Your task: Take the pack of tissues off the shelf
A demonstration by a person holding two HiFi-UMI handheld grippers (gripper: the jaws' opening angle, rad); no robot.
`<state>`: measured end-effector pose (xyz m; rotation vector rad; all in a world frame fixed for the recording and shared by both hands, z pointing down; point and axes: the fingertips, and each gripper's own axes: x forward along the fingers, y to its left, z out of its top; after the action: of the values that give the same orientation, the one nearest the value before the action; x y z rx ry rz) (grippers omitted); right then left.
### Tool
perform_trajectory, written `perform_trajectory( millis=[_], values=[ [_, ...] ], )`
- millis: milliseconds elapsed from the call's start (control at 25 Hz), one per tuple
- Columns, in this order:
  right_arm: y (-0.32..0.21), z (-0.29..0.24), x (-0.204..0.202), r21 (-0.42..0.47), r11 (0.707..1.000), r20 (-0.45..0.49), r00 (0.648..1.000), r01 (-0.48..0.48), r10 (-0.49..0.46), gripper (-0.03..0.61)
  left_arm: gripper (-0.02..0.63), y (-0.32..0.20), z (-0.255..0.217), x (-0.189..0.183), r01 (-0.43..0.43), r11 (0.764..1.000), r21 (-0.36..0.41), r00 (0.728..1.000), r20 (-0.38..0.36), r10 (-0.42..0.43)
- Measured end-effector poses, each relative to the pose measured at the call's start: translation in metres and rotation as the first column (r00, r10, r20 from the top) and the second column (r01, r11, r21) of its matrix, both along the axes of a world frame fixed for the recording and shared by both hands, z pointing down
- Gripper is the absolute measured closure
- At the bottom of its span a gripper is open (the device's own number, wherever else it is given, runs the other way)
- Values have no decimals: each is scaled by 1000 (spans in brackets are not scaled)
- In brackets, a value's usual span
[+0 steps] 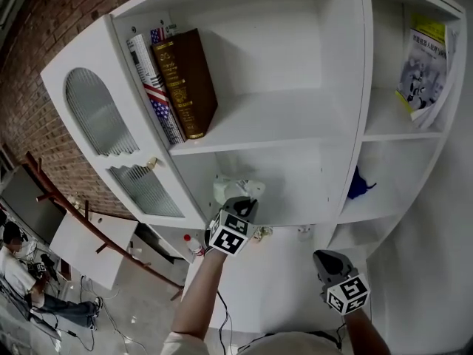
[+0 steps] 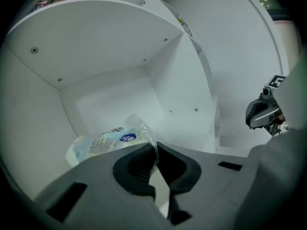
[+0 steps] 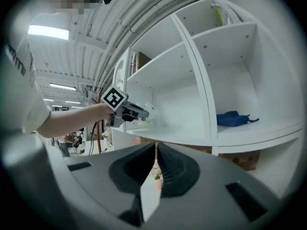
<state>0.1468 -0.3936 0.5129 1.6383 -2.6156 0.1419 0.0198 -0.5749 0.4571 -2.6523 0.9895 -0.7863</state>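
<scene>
The pack of tissues (image 2: 106, 141) is a clear, crinkled plastic wrapper with a blue round label. It hangs just above the white lower shelf (image 2: 192, 133) of the middle compartment. My left gripper (image 2: 155, 150) is shut on the pack's near plastic edge. In the head view the left gripper (image 1: 245, 204) sits at the front of that compartment with the pack (image 1: 233, 188) beyond its tips. My right gripper (image 3: 156, 148) is shut with nothing held. It hovers lower and to the right (image 1: 325, 259), outside the shelf unit.
Upright books (image 1: 177, 80) lean on the upper shelf. A magazine (image 1: 425, 61) stands in the right column, with a blue cloth (image 1: 360, 186) on the shelf below it. An open cabinet door with ribbed glass (image 1: 100, 120) juts out at left. A seated person (image 1: 22, 272) is at far lower left.
</scene>
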Motion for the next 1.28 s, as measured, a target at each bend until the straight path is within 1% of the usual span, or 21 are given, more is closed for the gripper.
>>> perform_trajectory(
  millis=[360,760,1000,1280],
  values=[
    [22,-3,-21,1,999,-15,999,-38,38,543,588,45,-5,-17,-73,997,36,997,-5,73],
    [52,-7,-35,9,994,-46,993,-111,111,545,588,88,-1,-39,-139,989,48,990,-29,140],
    [67,-8,-37,7,991,-53,990,-134,134,545,588,106,4,-50,-144,988,49,988,-52,147],
    [79,-9,-40,11,994,-47,993,-110,110,545,588,130,7,-59,-123,991,61,991,-37,125]
  ],
)
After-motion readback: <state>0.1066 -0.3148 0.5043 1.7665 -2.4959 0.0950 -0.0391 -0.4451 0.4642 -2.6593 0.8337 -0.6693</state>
